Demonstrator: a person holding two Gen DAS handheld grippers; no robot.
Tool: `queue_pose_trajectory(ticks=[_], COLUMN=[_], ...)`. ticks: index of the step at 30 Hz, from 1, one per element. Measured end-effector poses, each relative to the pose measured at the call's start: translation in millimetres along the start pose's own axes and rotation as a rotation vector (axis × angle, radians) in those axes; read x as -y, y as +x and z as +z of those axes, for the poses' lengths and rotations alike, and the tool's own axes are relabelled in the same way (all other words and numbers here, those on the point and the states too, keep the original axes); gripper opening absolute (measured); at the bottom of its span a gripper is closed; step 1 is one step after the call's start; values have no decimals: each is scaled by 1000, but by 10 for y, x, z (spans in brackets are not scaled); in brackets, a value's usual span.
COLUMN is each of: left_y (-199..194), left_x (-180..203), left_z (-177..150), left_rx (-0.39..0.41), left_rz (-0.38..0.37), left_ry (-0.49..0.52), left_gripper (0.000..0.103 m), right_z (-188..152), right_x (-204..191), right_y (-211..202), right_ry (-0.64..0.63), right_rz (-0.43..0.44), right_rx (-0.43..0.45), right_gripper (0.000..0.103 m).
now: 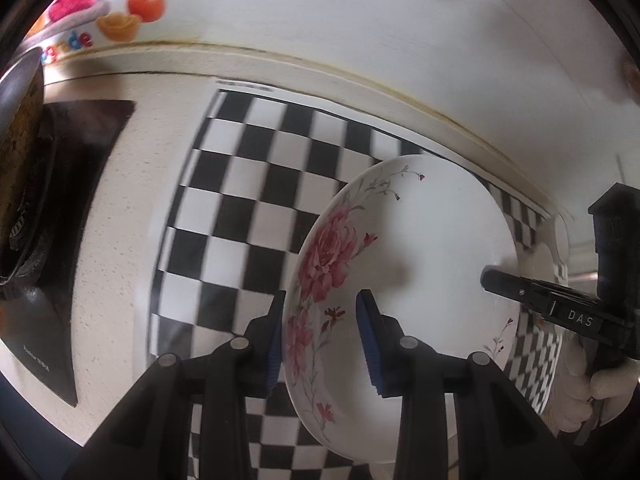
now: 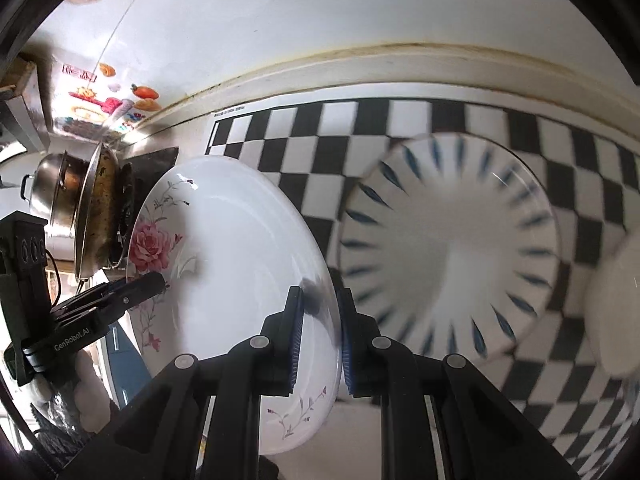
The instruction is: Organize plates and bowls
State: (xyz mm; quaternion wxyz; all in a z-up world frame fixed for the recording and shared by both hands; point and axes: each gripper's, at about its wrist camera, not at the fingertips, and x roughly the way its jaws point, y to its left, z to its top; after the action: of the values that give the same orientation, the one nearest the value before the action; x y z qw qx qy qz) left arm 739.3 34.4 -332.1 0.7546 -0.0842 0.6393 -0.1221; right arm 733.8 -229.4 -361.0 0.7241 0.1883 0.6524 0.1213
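A white plate with pink roses (image 1: 432, 264) is held tilted above the checkered mat (image 1: 248, 184). My left gripper (image 1: 320, 344) straddles its left rim, with a visible gap at the right pad (image 1: 370, 344). My right gripper (image 2: 318, 340) is closed on the opposite rim of the same plate (image 2: 232, 264). Each gripper shows in the other's view: the right one (image 1: 496, 276) on the plate's right edge, the left one (image 2: 160, 280) on its left edge. A white bowl with blue dashes (image 2: 452, 248) lies on the mat to the right.
A black stove top (image 1: 60, 248) with a dirty pan (image 1: 20, 152) is at the left; a steel pot (image 2: 52, 196) stands behind it. A white rounded object (image 2: 616, 312) sits at the far right. A white wall with fruit stickers (image 1: 132, 12) backs the counter.
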Motion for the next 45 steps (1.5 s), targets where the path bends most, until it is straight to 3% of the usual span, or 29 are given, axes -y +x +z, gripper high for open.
queue_pose_trajectory(ticks=[13, 18, 25, 32, 42, 45], left_y=[253, 438, 613, 749, 943, 952], left_x=[729, 833, 928, 979, 1091, 1135], left_z=[-513, -773, -1092, -1280, -1445, -1460], left_rx=[-105, -178, -240, -282, -329, -333], left_rz=[-8, -30, 4, 64, 158, 174], left_ry=[184, 199, 233, 279, 349, 361], left_gripper=[31, 31, 31, 31, 31, 31], right_z=[-1108, -1555, -1978, -2072, -2071, -2042], right_x=[793, 1017, 1163, 1161, 1072, 1093], right_y=[-398, -374, -205, -98, -6, 16], right_ry=[164, 205, 238, 229, 182, 205], right_rz=[-21, -31, -32, -48, -167, -166], right_rx=[47, 30, -8, -32, -73, -103], right_gripper=[19, 19, 19, 19, 19, 19])
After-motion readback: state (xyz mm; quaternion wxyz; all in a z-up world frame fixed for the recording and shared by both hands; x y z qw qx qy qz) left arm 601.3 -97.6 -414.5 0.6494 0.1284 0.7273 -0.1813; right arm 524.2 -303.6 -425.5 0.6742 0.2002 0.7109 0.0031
